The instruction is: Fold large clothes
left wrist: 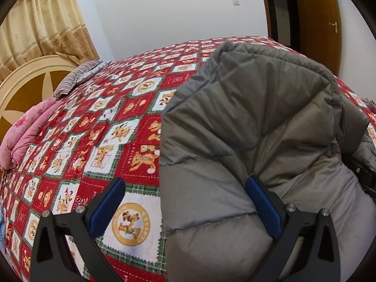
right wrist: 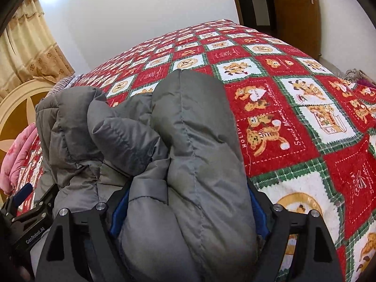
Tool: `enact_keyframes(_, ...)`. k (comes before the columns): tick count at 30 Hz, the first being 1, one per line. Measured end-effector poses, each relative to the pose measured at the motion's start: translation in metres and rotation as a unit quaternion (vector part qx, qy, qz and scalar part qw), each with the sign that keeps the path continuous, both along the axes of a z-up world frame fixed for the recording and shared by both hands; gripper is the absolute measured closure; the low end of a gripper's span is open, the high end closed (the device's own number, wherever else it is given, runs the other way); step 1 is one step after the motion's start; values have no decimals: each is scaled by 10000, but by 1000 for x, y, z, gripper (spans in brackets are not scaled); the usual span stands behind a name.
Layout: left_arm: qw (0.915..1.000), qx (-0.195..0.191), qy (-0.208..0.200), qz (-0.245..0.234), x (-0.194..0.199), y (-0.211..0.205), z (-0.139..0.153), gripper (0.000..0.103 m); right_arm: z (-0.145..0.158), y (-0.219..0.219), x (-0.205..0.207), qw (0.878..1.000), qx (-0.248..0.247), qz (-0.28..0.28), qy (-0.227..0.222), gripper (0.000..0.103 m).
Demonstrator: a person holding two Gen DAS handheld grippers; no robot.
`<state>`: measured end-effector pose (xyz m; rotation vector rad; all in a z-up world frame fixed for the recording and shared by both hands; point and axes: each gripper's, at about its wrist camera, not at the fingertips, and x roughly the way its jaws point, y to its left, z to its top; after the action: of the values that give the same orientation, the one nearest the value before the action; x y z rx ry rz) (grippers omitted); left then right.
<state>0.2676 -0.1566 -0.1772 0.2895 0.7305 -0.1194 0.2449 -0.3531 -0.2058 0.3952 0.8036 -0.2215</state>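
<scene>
One grey padded jacket [right wrist: 188, 152] lies bunched on a bed's red patchwork quilt [right wrist: 293, 108] printed with bears and the words "Holiday" and "Sweet Memory". Right gripper [right wrist: 188, 213] clamps a thick fold of the jacket. Left gripper [left wrist: 185, 202], marked "GenRobot.AI", is spread wide, one finger [left wrist: 263, 204] pressing the jacket's edge.
</scene>
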Motion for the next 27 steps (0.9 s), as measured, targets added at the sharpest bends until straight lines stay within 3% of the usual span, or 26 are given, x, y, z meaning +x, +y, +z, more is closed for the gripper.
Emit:
enact_keyframes(2, 9999, 21, 29, -95, 0, -3, -1, 1, 0, 1, -1, 10000, -16, 35, -10, 26)
enact_keyframes(5, 9986, 37, 53, -523, -6, -13, -2, 26, 0, 5, -1, 9999, -88, 97, -8, 33)
enact_keyframes(8, 9975, 226, -50, -665, -13, -23, -2, 36, 1, 10, -1, 9996, -207, 168, 28, 42)
enact_keyframes(12, 9964, 150, 23, -838, -14, -25, -2, 50, 2, 16, -2, 9993, -287, 252, 34, 53)
enact_keyframes(18, 9926, 591, -486, -948, -36, -38, 4, 84, 7, 27, -10, 9983, -441, 376, -102, 74)
enact_keyframes(27, 9913, 585, -738, -914, -62, -22, 37, 89, 23, 35, -36, 9980, -197, 497, -334, 80)
